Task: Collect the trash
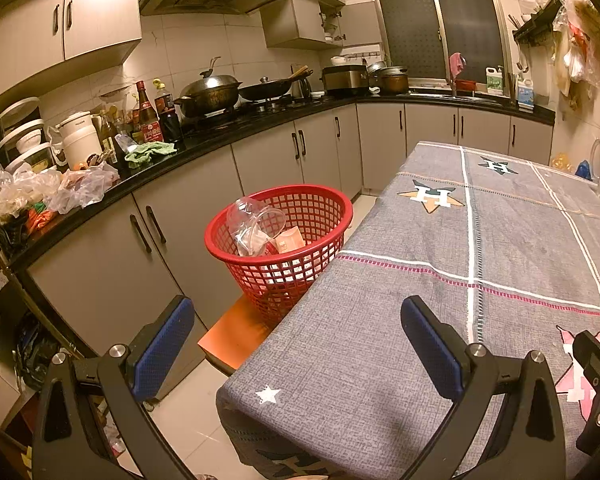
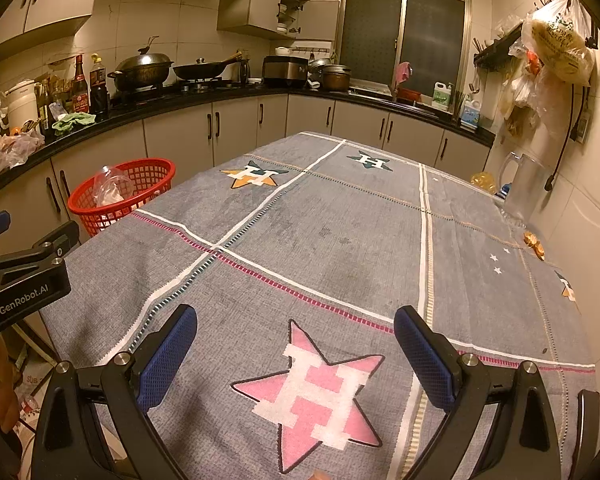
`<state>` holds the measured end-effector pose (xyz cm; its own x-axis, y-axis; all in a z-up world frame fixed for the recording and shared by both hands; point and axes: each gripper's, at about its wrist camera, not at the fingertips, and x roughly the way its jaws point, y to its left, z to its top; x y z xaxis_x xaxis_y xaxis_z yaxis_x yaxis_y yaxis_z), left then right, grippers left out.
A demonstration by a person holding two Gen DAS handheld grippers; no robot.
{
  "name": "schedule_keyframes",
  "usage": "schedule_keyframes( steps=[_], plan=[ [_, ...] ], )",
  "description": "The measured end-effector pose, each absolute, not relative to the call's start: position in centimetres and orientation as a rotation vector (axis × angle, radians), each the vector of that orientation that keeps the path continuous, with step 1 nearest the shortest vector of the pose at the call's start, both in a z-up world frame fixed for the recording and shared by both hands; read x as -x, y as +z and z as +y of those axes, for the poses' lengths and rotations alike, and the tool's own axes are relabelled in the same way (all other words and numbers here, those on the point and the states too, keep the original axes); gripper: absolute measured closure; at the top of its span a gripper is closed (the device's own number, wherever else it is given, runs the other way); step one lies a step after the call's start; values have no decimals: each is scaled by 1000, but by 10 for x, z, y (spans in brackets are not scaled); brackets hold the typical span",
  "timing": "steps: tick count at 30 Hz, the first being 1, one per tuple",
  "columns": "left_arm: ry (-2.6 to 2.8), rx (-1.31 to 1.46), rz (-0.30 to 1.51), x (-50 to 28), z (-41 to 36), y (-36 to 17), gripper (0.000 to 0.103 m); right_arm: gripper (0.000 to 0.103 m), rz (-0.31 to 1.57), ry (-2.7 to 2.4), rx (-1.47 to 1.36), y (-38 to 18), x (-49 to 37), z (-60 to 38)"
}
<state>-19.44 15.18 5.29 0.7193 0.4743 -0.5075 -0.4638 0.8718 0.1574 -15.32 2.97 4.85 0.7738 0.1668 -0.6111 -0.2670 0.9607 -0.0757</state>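
A red mesh basket [image 1: 324,216] stands on an orange stool [image 1: 228,340] at the table's left edge. It holds a clear plastic cup [image 1: 256,220] and a small orange packet [image 1: 290,240]. The basket also shows in the right wrist view [image 2: 148,178]. My left gripper [image 1: 296,332] is open and empty over the table's near left corner. My right gripper [image 2: 296,344] is open and empty above a pink star on the grey tablecloth [image 2: 340,232]. Small orange scraps [image 2: 534,242] lie at the table's right edge near the wall.
A clear jug [image 2: 520,188] and a yellow bag [image 2: 483,182] stand at the far right of the table. The kitchen counter [image 1: 220,136] with pots, bottles and plastic bags runs along the left and back. Bags [image 2: 556,40] hang on the right wall.
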Motion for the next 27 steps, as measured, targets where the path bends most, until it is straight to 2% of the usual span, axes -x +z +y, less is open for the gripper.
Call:
schedule_keyframes(
  steps=[27],
  plan=[
    [519,-20,564,195,151,53,0,3,655,236,156,46,154,30]
  ],
)
